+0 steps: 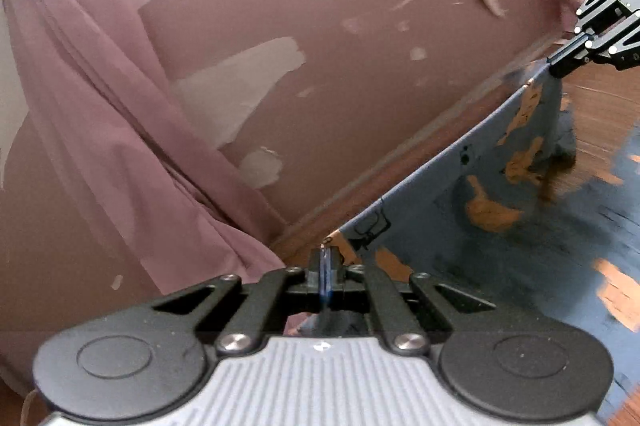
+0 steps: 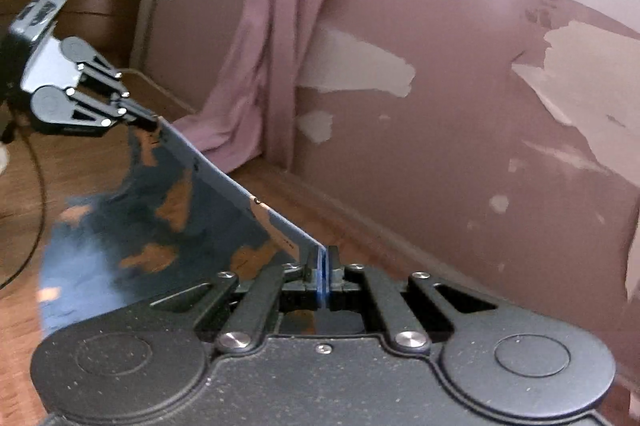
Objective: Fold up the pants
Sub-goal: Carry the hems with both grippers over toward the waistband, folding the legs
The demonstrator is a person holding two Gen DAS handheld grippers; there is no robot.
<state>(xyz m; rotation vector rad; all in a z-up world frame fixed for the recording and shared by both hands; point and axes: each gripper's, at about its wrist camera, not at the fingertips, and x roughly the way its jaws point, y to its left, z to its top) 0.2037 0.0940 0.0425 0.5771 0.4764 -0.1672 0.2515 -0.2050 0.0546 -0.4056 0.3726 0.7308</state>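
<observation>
Pinching one pair of pants (image 1: 500, 194) taut: left gripper (image 1: 326, 258) and right gripper (image 2: 326, 258).

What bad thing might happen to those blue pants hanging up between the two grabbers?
The left hand-held gripper and right hand-held gripper each pinch only a thin corner of the pants, so a corner might slip out. The cloth hangs blurred over the wooden floor, so it may swing and fold crookedly.

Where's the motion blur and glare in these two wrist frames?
Left wrist: blue pants with orange patches smear toward the right edge; window glare top left; left gripper sharp. Right wrist: pants blurred at lower left, pink curtain soft; right gripper crisp; glare top right.
</observation>
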